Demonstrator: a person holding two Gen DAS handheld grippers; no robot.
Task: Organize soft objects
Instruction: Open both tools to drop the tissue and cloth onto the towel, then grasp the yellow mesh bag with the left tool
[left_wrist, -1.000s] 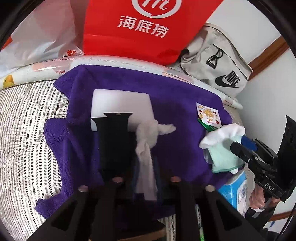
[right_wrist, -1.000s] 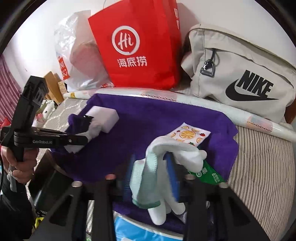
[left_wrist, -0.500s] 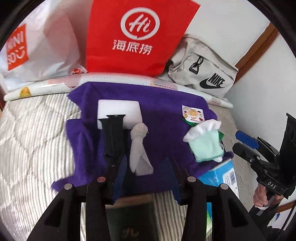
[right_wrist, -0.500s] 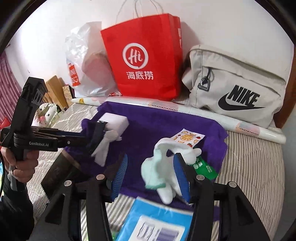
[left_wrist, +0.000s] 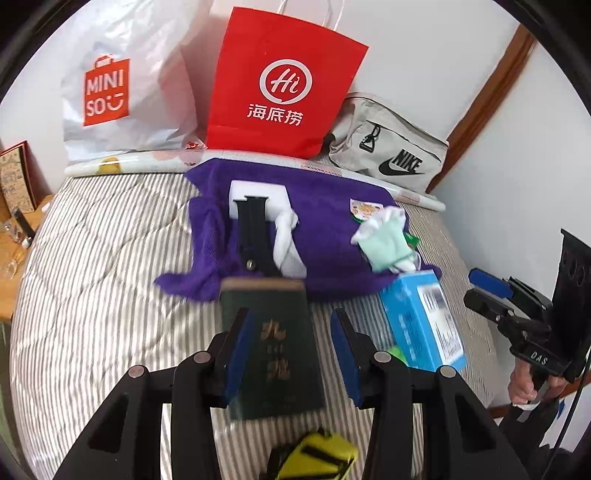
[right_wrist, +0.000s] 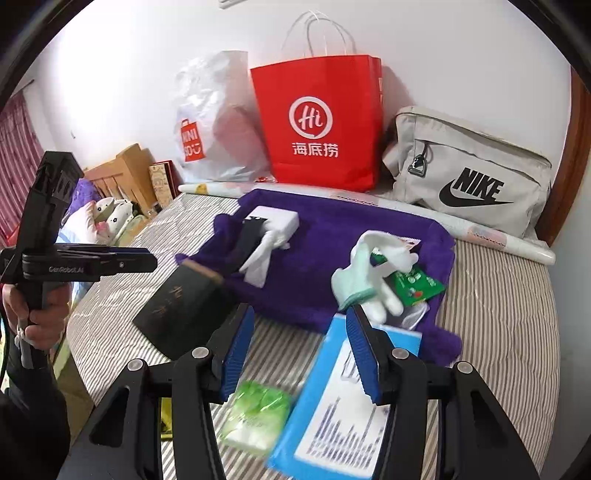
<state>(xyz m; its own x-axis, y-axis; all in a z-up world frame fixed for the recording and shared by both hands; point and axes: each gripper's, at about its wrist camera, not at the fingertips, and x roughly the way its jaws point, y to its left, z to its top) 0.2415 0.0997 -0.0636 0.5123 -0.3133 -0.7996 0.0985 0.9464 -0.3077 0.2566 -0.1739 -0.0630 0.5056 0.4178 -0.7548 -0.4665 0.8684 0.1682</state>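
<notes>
Purple towel (left_wrist: 325, 236): spread at the bed's head edge; carries white knotted sock (left_wrist: 286, 240) mid-towel and mint-white sock (left_wrist: 384, 240) at its right edge. Left gripper (left_wrist: 286, 354), right gripper (right_wrist: 299, 350): both released, empty, above the foot-side clutter. Advice: pick next soft item singly; avoid dragging the towel.

Surface: striped bed (left_wrist: 103, 295) (right_wrist: 498, 314).
Middle: purple towel (left_wrist: 325, 221) (right_wrist: 332, 236), spread flat, front edge rumpled.
Front: dark green book (left_wrist: 273, 354) (right_wrist: 184, 314), far end touching the towel; blue box (left_wrist: 421, 317) (right_wrist: 332, 406), overlapping the towel's corner; green packet (right_wrist: 255, 417); yellow item (left_wrist: 317, 458).
Back, at the wall: roll (left_wrist: 147, 162) (right_wrist: 480, 232), white bag (left_wrist: 122, 81) (right_wrist: 214, 118), red bag (left_wrist: 280, 92) (right_wrist: 317, 122), grey bag (left_wrist: 388, 151) (right_wrist: 469, 177).
</notes>
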